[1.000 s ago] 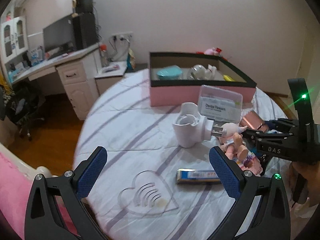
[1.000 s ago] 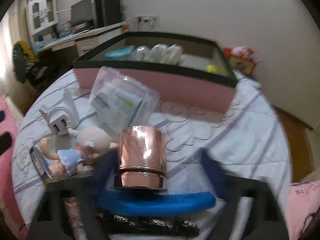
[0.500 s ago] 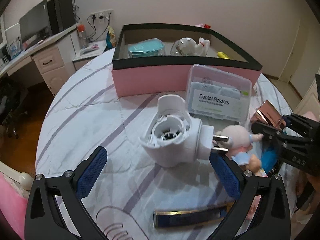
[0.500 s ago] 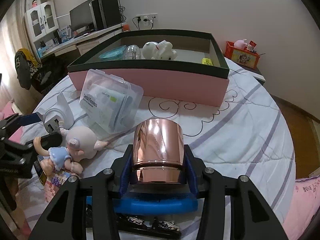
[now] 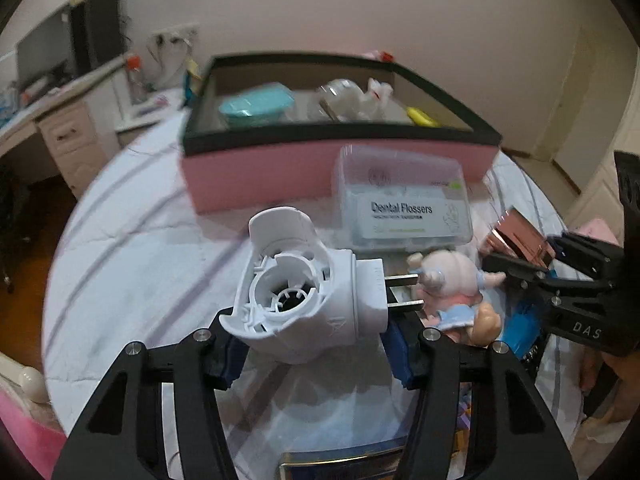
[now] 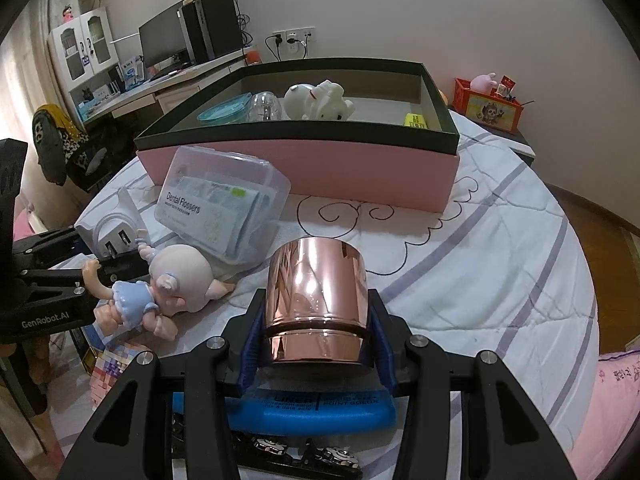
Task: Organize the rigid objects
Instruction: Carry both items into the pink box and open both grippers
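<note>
My left gripper [image 5: 316,350] is shut on a white plug-in device [image 5: 304,300] with two metal prongs pointing right, just above the bed. My right gripper [image 6: 316,350] is shut on a rose-gold metal cup [image 6: 316,300]; the cup [image 5: 516,236] and right gripper [image 5: 560,280] also show at the right of the left wrist view. A pink storage box with a black rim [image 6: 304,168] stands behind, holding a teal lid, a glass item and a white figurine. A clear "Dental Flossers" case [image 6: 220,208] leans in front of it. A pig doll [image 6: 168,292] lies between the grippers.
A blue marker pack [image 6: 316,408] lies under the right gripper, with black clips below it. A flat blue box [image 5: 340,464] lies under the left gripper. A pixel-patterned box [image 6: 116,364] is beside the doll. A desk with a monitor [image 6: 168,44] stands at the far left.
My left gripper moved forward and shut on the white plug-in device. My right gripper stays shut on the rose-gold cup.
</note>
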